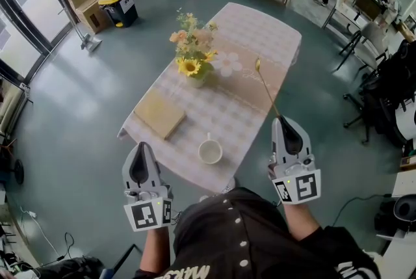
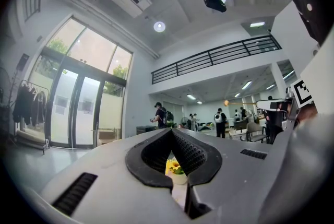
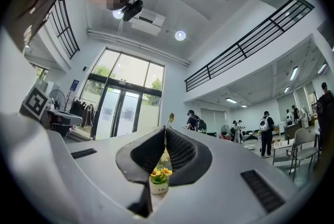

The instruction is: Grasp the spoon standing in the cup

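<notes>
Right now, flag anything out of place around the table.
The spoon is not in the cup: the right gripper clamps it in shut jaws, and it juts out toward the table. The cup stands upright with no spoon. Nothing looks spilled.

Just off the table's near corner, the spoon's lower handle disappears inside the right gripper's pinched jaws. The cup's inside is too small to read.

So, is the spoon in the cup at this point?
No, the cup sits empty and the right tongs are shut on the spoon.
</notes>
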